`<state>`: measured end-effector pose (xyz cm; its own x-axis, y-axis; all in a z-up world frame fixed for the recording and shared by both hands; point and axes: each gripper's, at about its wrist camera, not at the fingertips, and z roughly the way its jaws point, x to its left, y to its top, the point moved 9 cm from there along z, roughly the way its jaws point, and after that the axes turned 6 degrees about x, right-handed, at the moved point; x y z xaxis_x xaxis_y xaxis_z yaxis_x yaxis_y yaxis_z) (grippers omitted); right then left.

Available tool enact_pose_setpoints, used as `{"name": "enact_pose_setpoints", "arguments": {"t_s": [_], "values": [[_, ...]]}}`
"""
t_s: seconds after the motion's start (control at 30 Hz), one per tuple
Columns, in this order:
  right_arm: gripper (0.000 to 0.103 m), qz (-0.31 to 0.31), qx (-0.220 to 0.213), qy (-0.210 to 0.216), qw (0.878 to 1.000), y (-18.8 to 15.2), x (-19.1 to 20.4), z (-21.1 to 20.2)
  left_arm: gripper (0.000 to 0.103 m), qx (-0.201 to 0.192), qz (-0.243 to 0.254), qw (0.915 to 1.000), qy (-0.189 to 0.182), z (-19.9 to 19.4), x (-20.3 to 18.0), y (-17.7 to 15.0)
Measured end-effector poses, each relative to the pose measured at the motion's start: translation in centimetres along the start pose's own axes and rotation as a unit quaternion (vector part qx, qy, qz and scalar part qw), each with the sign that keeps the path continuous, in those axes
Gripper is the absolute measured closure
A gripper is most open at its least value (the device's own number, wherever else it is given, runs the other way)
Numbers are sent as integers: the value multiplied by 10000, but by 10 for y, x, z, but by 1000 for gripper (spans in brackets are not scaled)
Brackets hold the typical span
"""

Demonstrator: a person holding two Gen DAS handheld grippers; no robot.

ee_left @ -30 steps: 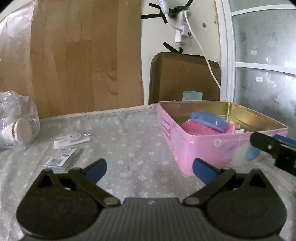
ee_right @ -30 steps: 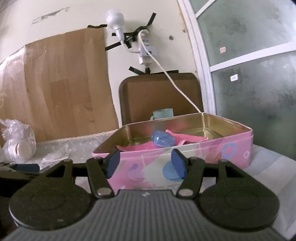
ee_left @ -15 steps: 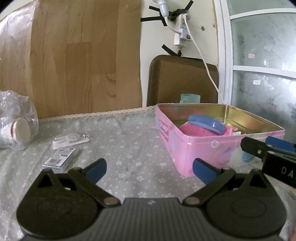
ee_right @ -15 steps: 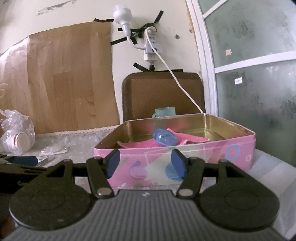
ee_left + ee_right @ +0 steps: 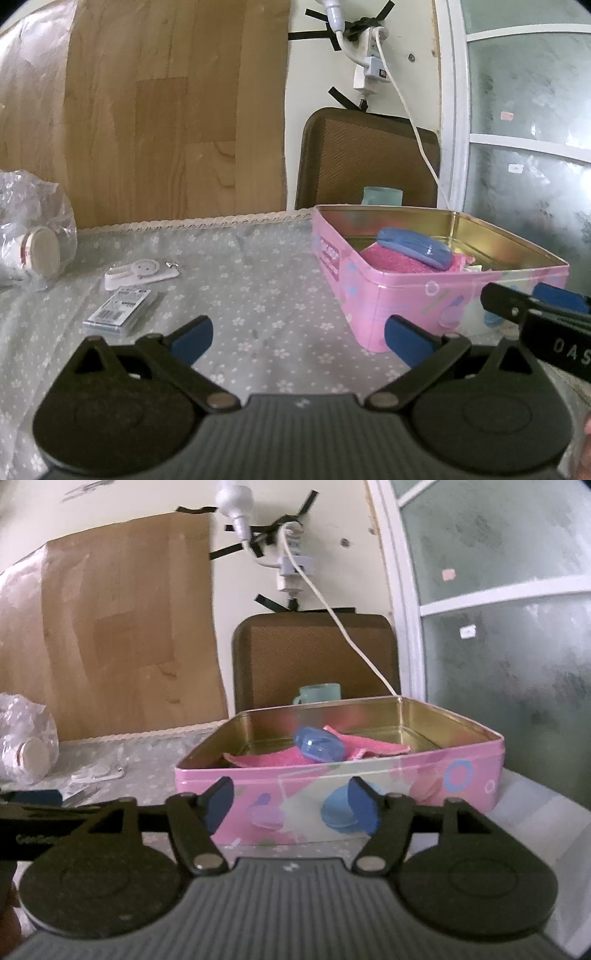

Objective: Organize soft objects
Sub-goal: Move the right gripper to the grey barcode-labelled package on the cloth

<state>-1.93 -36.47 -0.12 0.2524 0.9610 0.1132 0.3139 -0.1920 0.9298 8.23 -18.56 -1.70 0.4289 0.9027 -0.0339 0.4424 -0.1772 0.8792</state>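
Observation:
An open pink tin box stands on the flowered tablecloth; it also shows in the right wrist view. Inside lie a pink cloth and a blue oval case on top of it; both also show in the right wrist view, the cloth and the case. My left gripper is open and empty, above the cloth left of the box. My right gripper is open and empty, just in front of the box's near wall.
A clear plastic bag with a white jar lies at the far left. A white tag and a small barcode packet lie on the cloth. A teal cup and a brown chair back stand behind the box.
Both grippers have drawn back and risen slightly from the box. Jaws stay open and empty. Nothing on the table has moved.

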Motion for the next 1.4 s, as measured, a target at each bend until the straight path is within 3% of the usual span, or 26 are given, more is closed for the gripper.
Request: {"name": "enact_pose_setpoints", "arguments": {"t_s": [0.43,0.67,0.77,0.87,1.0,1.17,1.23,1.33,1.4], "values": [[32,-21,8,-2,10000,0,2,0,0,24,-79,10000,38,2,2,0],[32,-22,-82,24,10000,0,2,-4,0,317,-453,9984,68,1,22,2],[32,-27,-58,44,10000,0,2,-2,0,209,-411,9988,179,-8,47,12],[32,13,-69,48,10000,1,1,-3,0,134,-361,9972,645,-13,90,19],[32,-28,-45,27,10000,0,2,-2,0,268,-428,9904,1284,-15,154,9],[32,-292,77,-12,9995,-1,11,3,0,482,-696,9799,1808,-27,225,-13],[32,-422,-110,12,9990,4,20,-1,0,534,-925,9753,1934,-31,247,-21],[32,-804,-456,552,9942,19,65,-13,0,534,-1322,9706,1940,-34,269,-27],[32,-1121,-452,1044,9872,25,107,-12,0,488,-1530,9694,1855,-36,275,-28]]}}
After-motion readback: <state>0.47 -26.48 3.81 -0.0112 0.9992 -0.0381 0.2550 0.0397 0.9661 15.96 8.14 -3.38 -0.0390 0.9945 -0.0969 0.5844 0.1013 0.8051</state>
